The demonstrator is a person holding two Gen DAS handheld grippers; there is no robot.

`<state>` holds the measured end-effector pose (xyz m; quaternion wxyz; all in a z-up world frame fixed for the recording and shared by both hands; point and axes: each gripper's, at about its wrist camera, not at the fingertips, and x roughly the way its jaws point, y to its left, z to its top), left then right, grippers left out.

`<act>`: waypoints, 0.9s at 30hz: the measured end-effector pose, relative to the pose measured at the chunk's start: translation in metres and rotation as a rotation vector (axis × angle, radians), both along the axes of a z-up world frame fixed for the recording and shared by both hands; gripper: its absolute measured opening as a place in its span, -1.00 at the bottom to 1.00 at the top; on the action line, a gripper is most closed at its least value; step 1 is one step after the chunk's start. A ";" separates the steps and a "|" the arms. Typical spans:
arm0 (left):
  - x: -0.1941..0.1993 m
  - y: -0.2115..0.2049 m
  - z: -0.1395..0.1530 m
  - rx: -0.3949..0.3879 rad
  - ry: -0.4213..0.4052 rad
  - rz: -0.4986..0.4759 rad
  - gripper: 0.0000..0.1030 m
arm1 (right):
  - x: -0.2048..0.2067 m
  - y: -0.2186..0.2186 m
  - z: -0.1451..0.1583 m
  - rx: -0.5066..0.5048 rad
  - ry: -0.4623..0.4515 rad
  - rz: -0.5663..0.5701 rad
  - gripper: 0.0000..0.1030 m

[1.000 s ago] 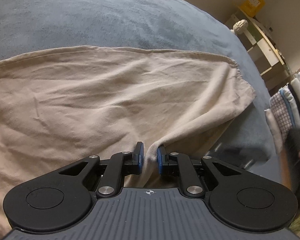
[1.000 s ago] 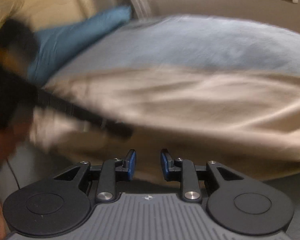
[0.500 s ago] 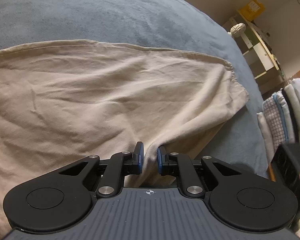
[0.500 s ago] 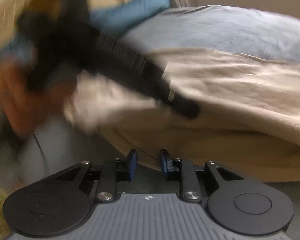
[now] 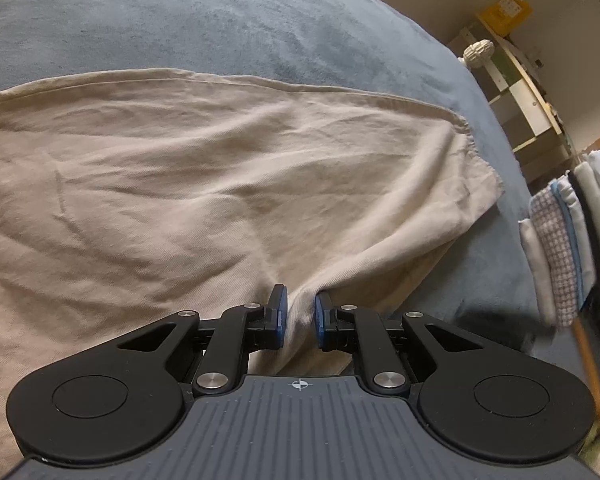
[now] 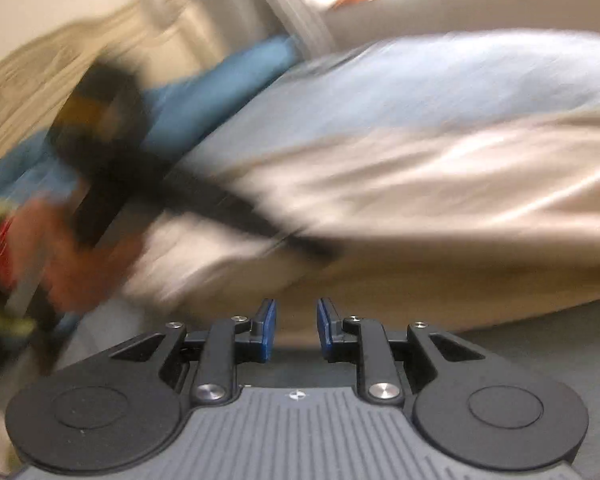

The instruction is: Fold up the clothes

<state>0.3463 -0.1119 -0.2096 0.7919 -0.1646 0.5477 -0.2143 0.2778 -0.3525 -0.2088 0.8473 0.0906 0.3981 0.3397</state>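
A wide beige garment (image 5: 220, 200) lies spread and creased on a blue-grey bedspread (image 5: 220, 20). My left gripper (image 5: 299, 312) is shut on a pinched fold at the garment's near edge, and the cloth rises between the blue pads. In the blurred right wrist view the same garment (image 6: 460, 208) fills the right half. My right gripper (image 6: 296, 320) hangs just short of its near edge, jaws a little apart with nothing between them. There the left gripper (image 6: 220, 208) shows as a dark smeared bar held by a hand (image 6: 72, 256).
A stack of folded clothes (image 5: 560, 248) stands at the bed's right side, with a dark blur in front of it. A white shelf unit (image 5: 520, 92) stands against the far wall. A blue pillow (image 6: 204, 92) lies at the head of the bed.
The left gripper keeps its hold on the fold in the same place. The right wrist view has swung sideways along the garment's edge, and the right jaws have narrowed slightly.
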 end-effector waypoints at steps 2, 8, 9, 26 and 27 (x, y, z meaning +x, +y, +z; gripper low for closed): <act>0.000 -0.001 -0.001 -0.001 0.002 -0.002 -0.76 | 0.013 -0.020 0.002 -0.059 -0.038 -0.087 -0.54; -0.004 -0.003 -0.001 -0.002 0.007 -0.015 -0.76 | 0.033 -0.037 -0.013 -0.344 -0.142 -0.154 -0.56; -0.004 -0.003 -0.002 -0.003 0.010 -0.014 -0.76 | 0.036 -0.043 -0.014 -0.380 -0.156 -0.166 -0.56; -0.007 -0.007 -0.007 0.010 0.022 -0.023 -0.76 | 0.126 -0.198 -0.010 -0.557 -0.020 -0.378 -0.55; -0.007 -0.007 -0.008 0.013 0.024 -0.023 -0.76 | 0.130 -0.201 -0.008 -0.549 -0.023 -0.400 -0.55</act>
